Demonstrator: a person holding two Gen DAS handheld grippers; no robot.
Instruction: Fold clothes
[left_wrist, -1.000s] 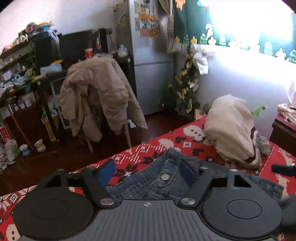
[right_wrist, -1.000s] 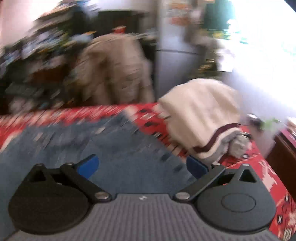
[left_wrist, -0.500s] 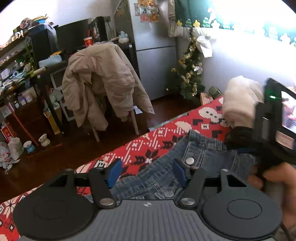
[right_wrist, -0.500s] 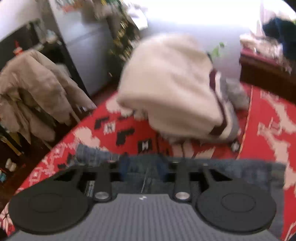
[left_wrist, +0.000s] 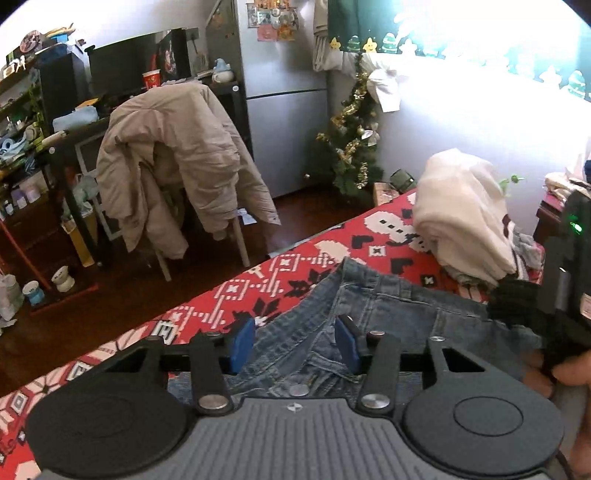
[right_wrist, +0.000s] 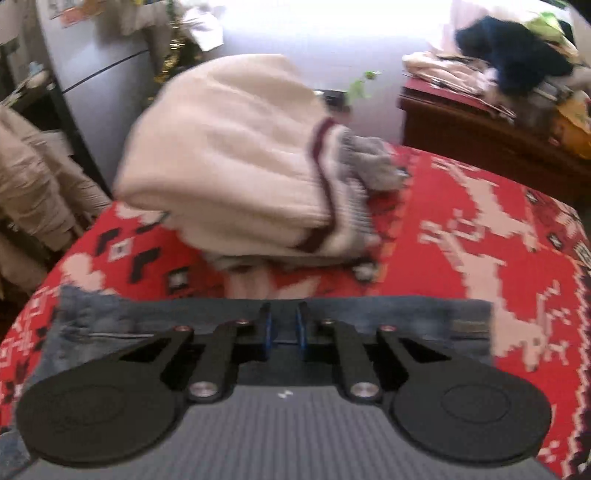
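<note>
A cluttered room seen over a bed. Far left, dark shelves (left_wrist: 26, 122) crowd the wall, and a chair draped with a beige jacket (left_wrist: 173, 158) stands on dark wooden floor (left_wrist: 122, 295), with open floor between it and the bed's near edge. Behind it rises a grey fridge (left_wrist: 284, 96), then a small tinsel-hung Christmas tree (left_wrist: 351, 147).

The bed wears a red blanket (left_wrist: 288, 273) with white and black knitted-style patterns; its left edge runs diagonally down towards the floor. A pair of blue jeans (left_wrist: 388, 306) lies on the blanket close to that edge, waistband uppermost, with bare red blanket beyond it.

The left gripper (left_wrist: 293, 345) hovers over the jeans' fly area, its blue pads (left_wrist: 242, 341) apart and closing, denim bunched between them — whether the pads yet press it, I cannot tell.

Further right, the right gripper (right_wrist: 283, 330) sits at the waistband's straight top edge (right_wrist: 369, 310). Its jaws are nearly together and closing, with dark denim between them; the grip itself is blurred. A person's hand (left_wrist: 569, 373) holds that gripper at the picture's right side.

Beyond the jeans, well apart, a cream sweater (right_wrist: 229, 166) with maroon stripes lies heaped. Right of it the blanket is open — then a dark wooden cabinet (right_wrist: 480, 147) piled with clothes.
</note>
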